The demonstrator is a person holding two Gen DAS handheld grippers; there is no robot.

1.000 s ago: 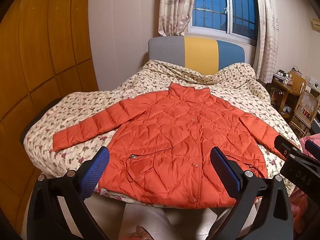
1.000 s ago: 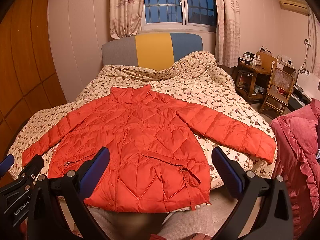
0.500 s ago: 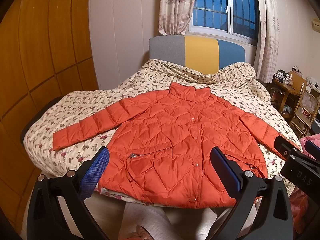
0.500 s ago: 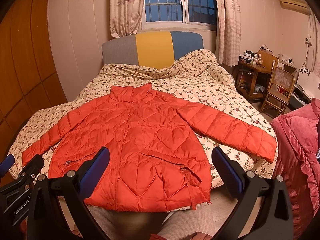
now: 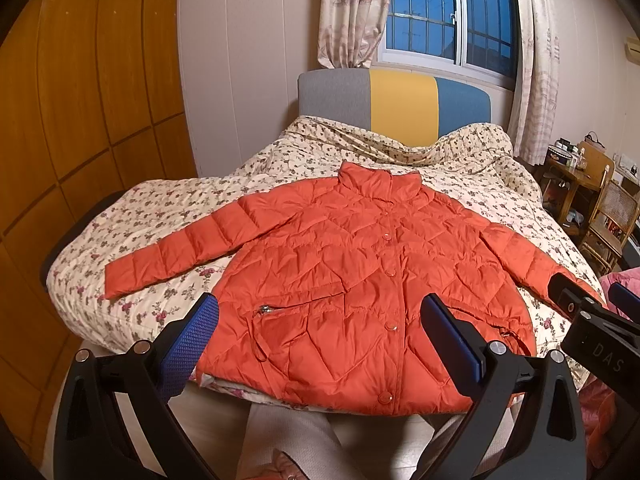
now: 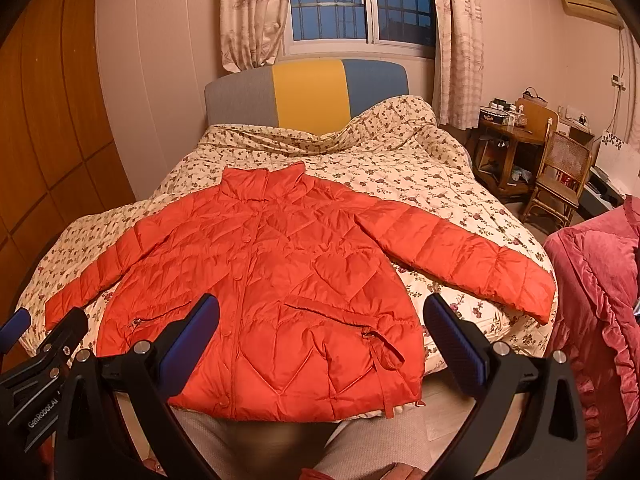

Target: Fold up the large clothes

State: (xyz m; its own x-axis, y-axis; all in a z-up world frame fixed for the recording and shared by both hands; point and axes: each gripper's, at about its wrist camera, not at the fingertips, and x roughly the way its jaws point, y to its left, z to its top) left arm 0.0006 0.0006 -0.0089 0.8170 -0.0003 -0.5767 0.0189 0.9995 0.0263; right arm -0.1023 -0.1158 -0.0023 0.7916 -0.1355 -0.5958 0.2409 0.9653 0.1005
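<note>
Left tool: jaws wide, blue pads apart, holding nothing, hovering off the foot of the bed. Right tool: same, wide and empty; each tool's tip shows at the edge of the other's view. Below both tools: person's legs in light trousers. Just ahead of the tools: orange puffer jacket, front up, buttoned, flat on the floral quilt, hem at the near bed edge, collar pointing away. Sleeves spread out to both sides; left sleeve ahead-left of the left tool, right sleeve ahead-right of the right tool. Beyond the jacket: grey/yellow/blue headboard, then the window with curtains. Far right: wooden chair; red fabric just right of the right tool.
</note>
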